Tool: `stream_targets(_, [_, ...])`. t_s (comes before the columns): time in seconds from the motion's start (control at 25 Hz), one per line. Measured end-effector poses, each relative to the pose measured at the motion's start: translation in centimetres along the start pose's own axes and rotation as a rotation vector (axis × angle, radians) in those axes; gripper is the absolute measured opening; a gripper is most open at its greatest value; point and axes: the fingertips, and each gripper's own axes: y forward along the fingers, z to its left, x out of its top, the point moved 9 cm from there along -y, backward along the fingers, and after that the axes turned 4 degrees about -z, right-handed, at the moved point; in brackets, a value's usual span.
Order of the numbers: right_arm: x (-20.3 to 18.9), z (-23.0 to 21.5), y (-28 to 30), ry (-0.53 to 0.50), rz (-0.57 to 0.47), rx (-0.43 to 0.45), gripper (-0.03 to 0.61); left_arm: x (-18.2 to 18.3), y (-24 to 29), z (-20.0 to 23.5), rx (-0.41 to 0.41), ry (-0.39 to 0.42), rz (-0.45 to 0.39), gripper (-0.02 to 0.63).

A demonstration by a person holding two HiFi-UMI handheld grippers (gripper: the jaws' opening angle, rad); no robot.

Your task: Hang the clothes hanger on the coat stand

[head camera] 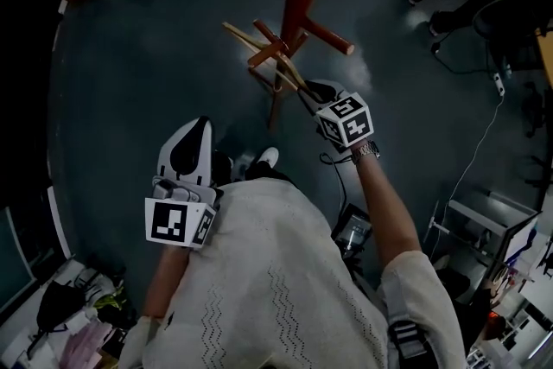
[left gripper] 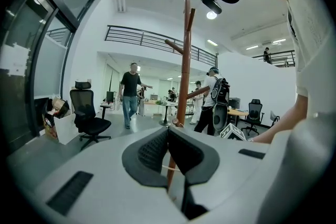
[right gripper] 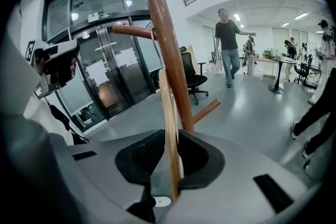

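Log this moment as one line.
left tongs: shut, empty | right tongs: shut on hanger | hanger close beside coat stand | hung: cannot tell

No words or numbers can be read here. The marker cube [head camera: 180, 222] on the left gripper [head camera: 193, 134] and the marker cube [head camera: 346, 120] on the right gripper [head camera: 308, 91] show only black and white square patterns, not letters. White sheets [right gripper: 98, 70] stick on the glass door [right gripper: 123, 78], but their print is too blurry to read.
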Motion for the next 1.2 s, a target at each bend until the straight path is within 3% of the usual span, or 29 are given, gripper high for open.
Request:
stream_targets(0.28, [-1.3,0.0,-2.5,0.109,-0.097,-0.019,0.071,-0.1,0.1,0.2,-0.018,-0.018,-0.002,0.012])
stream_targets(0.52, [-2.3,0.3,-4.7,0.142,-0.127,-0.075,0.071,-0.9,-0.1,0.3,-0.051,-0.032,0.005,0.012])
stream_targets(0.64, [-1.5,1.1,-6.8,0.129,-0.182,-0.116,0.07,-0.7,-0.4,0.6,-0.06,-0.029,-0.001,0.012])
stream_targets(0.92, [3.5,6.6,-11.1,0.096,-0.329,-0.082,0.021,-0.3,-0.7,1.1,-0.087,-0.04,-0.02,0.012])
stream_targets(1.2, [7.1,14.7,-12.2,-0.049,-0.381,-0.096,0.018,0.0,-1.3,1.0,-0.143,-0.037,-0.042,0.012])
